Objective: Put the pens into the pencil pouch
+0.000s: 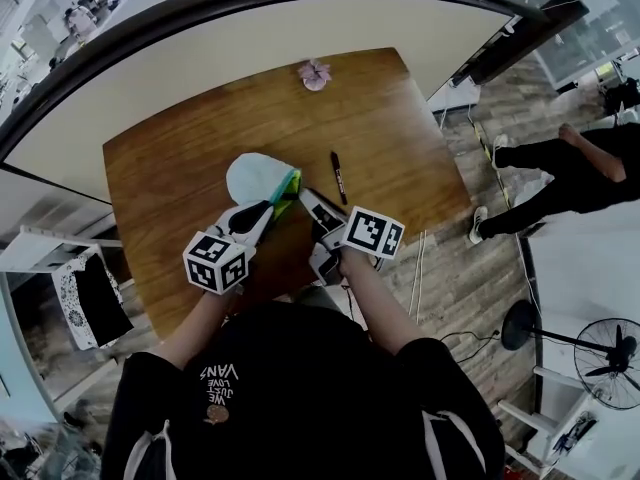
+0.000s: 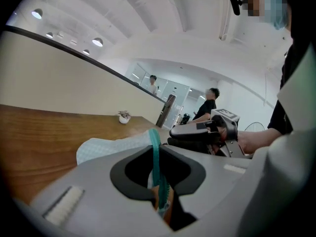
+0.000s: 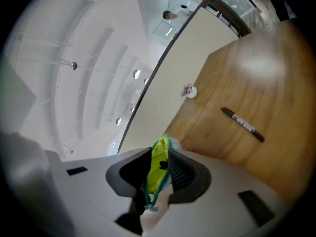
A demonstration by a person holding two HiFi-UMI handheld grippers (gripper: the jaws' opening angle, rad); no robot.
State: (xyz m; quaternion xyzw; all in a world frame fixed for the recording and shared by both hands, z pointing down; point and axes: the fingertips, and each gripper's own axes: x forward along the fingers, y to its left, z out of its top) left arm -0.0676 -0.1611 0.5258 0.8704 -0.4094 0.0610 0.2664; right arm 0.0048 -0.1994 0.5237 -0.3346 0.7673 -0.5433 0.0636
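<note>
Both the left gripper point(image 1: 270, 208) and right gripper point(image 1: 306, 197) clamp lips of the open pouch point(image 1: 258, 178); one pen point(image 1: 338, 177) lies outside, toward the table's point(image 1: 170, 168) right edge.

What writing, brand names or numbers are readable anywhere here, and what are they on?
"VANS", seen upside down, with smaller "WE JUST LOVE" beside it: on the person's black shirt.
Black marker pen: white label, print too small to read.
White cubes with black square markers: patterns only, no words.
</note>
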